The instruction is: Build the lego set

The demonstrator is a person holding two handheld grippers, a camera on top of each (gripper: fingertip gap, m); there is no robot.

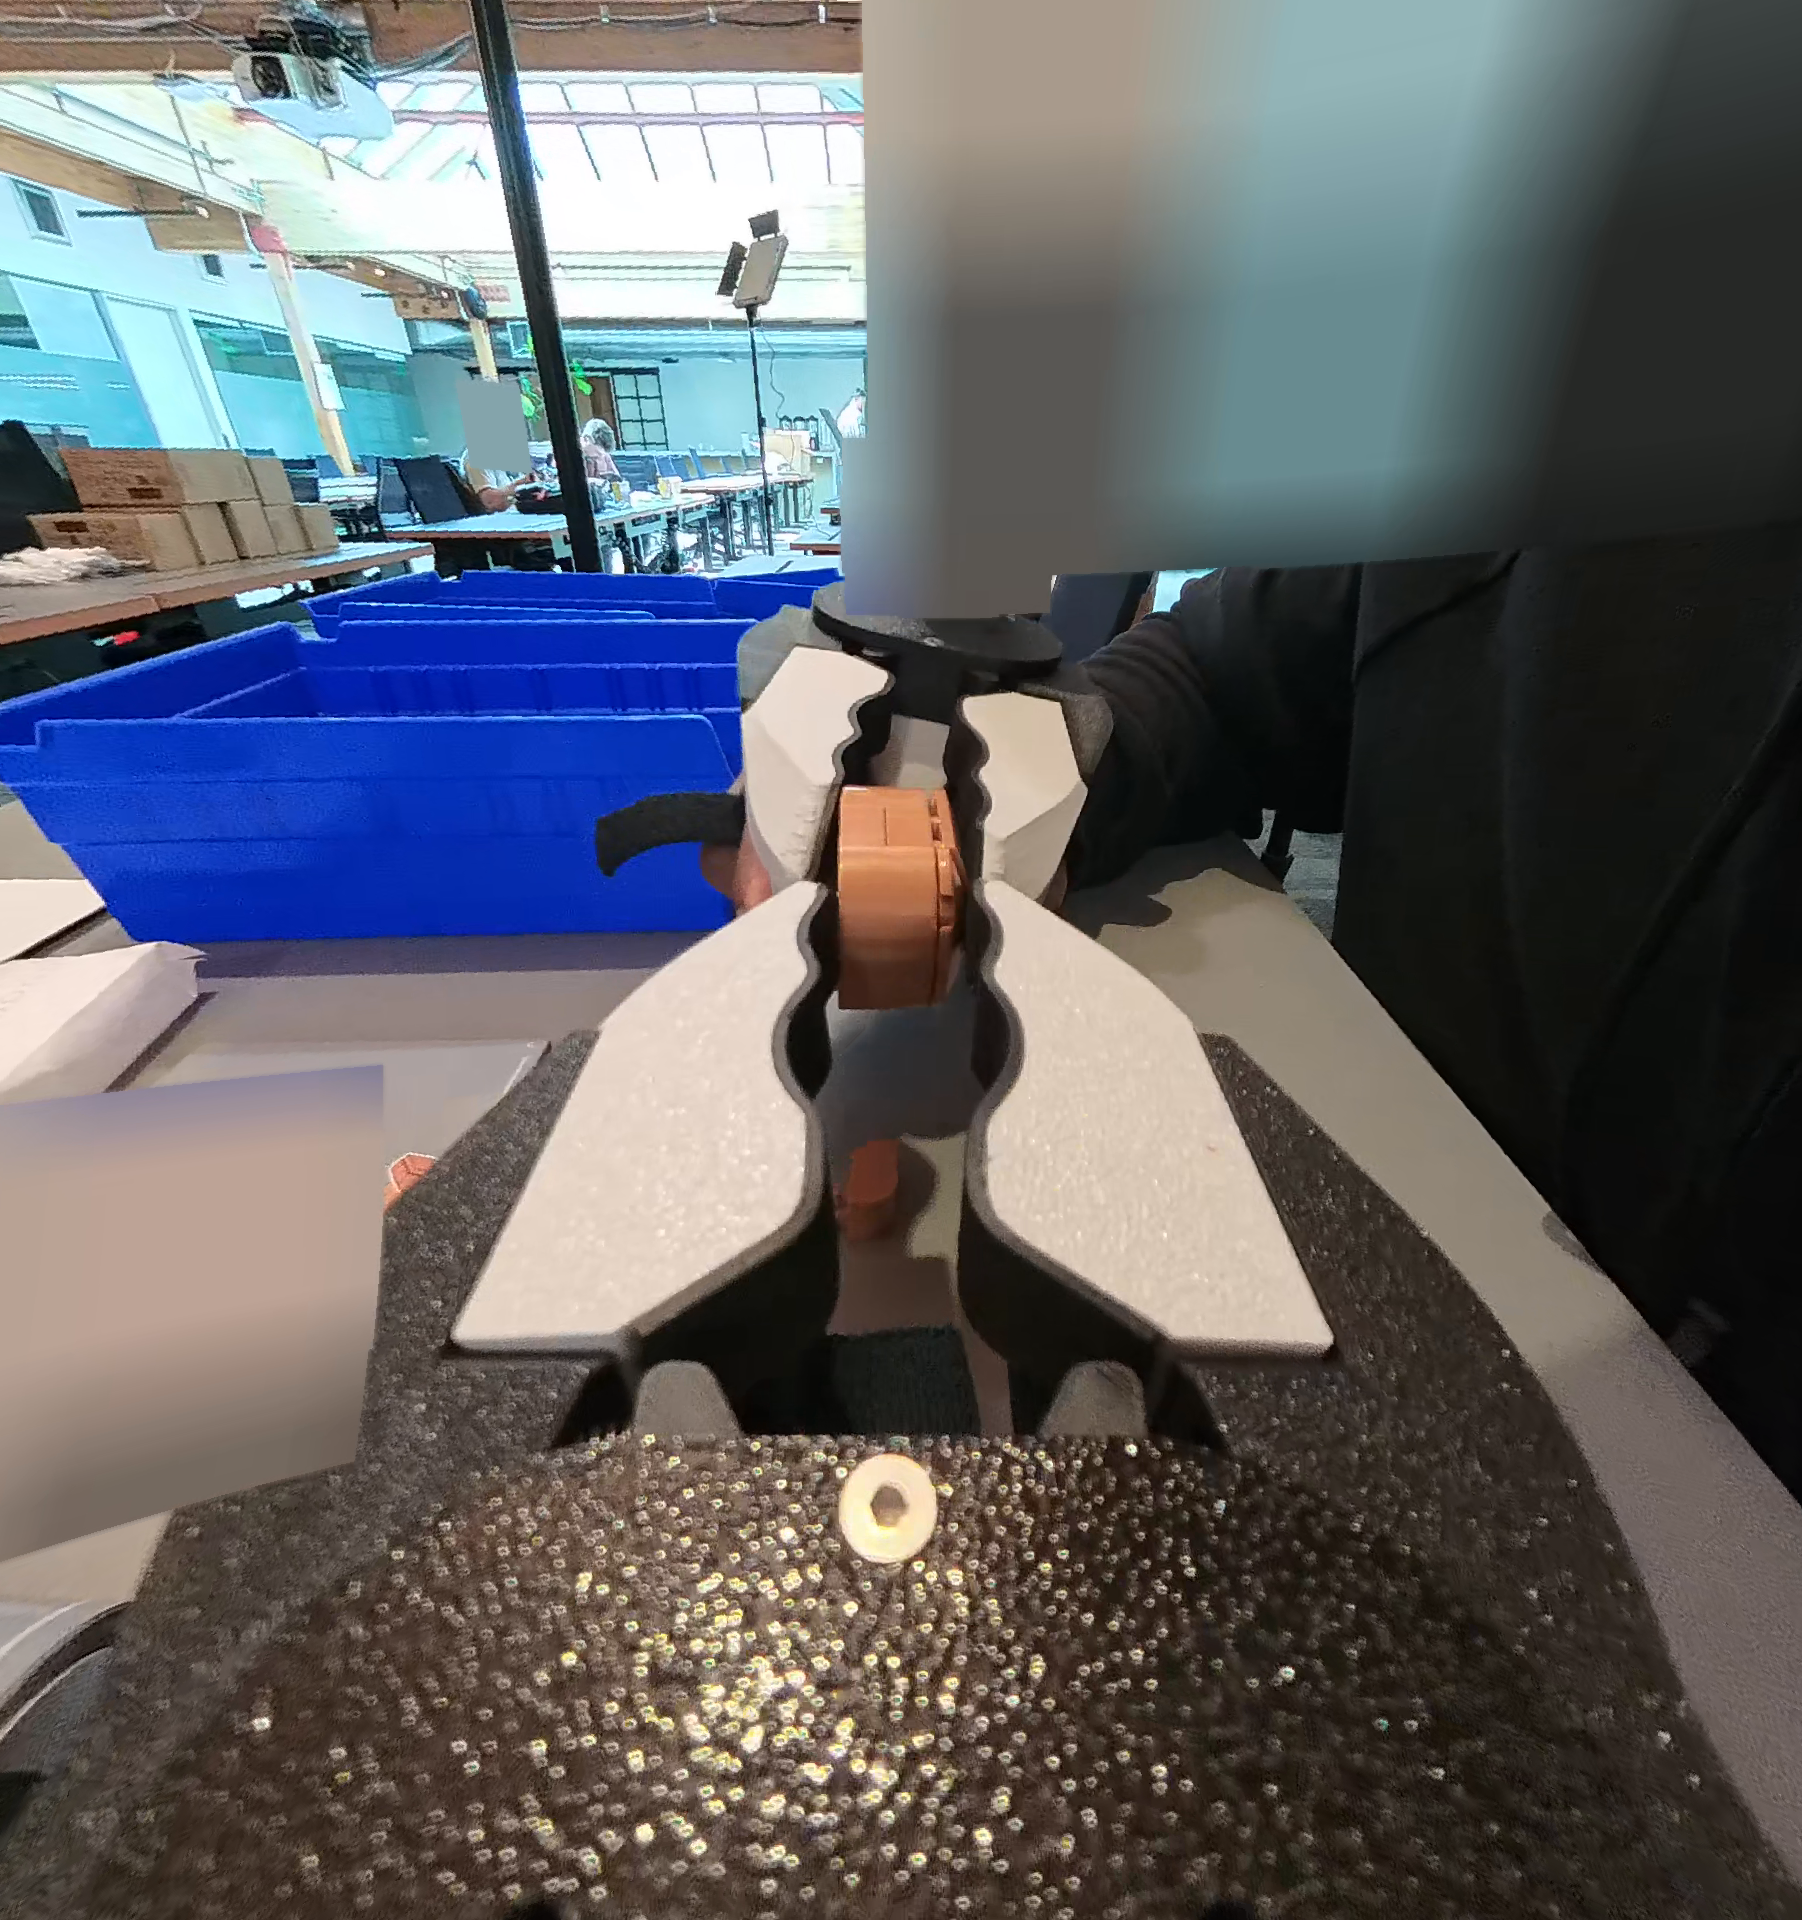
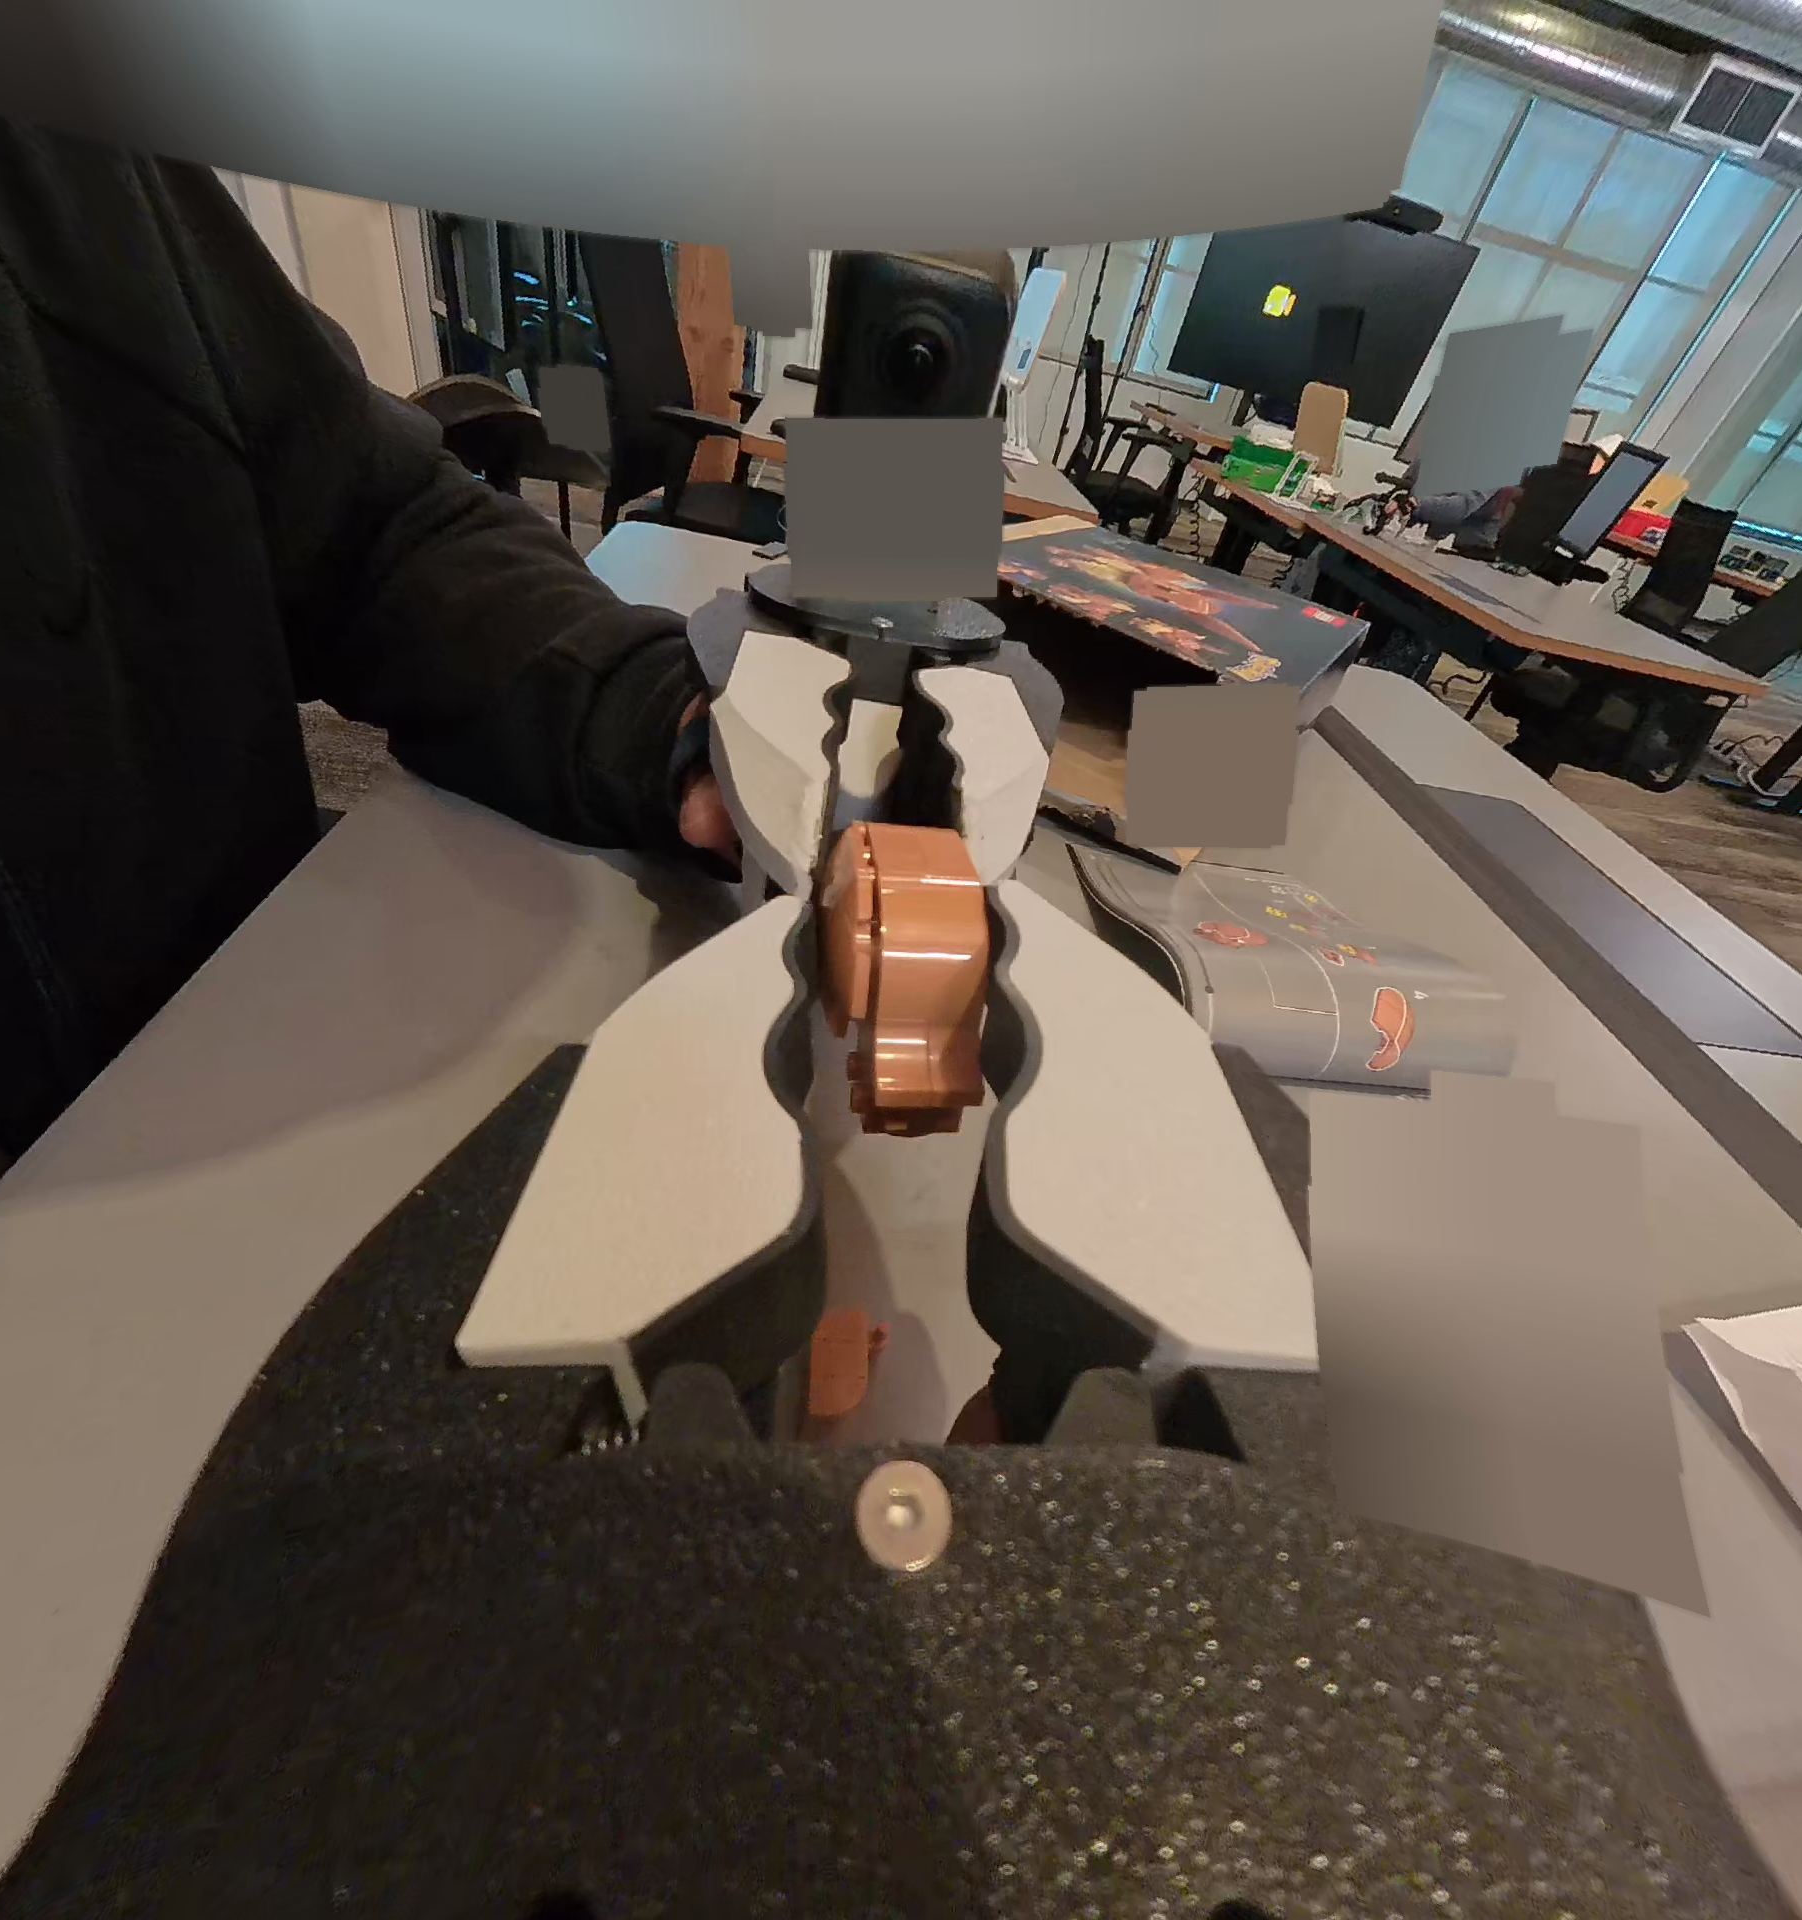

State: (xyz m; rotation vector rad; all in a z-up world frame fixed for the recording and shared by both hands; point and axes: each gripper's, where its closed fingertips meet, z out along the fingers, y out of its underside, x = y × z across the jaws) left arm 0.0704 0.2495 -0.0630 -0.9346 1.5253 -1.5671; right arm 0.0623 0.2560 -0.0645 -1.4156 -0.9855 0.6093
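The left gripper (image 1: 897,935) and the right gripper (image 2: 902,966) meet tip to tip at the centre of both views, each narrowed to a slim gap and each pinching the same brown brick assembly (image 1: 892,914), its wavy pads pressed on the piece's flat sides. In the right wrist view the assembly (image 2: 902,966) shows a rounded body with a smaller studded foot hanging toward the lower centre. With two grips sharing one small piece, an uneven pull or a slight twist could, by this reading, pop its joined parts apart or slide it off the pads onto the grey counter (image 2: 253,1039). A loose brown piece (image 1: 869,1190) lies on the counter below the left gripper. Farther out, blue bins (image 1: 377,790) fill the left wrist view's middle left, and an open instruction booklet (image 2: 1323,987) lies right of centre in the right wrist view.
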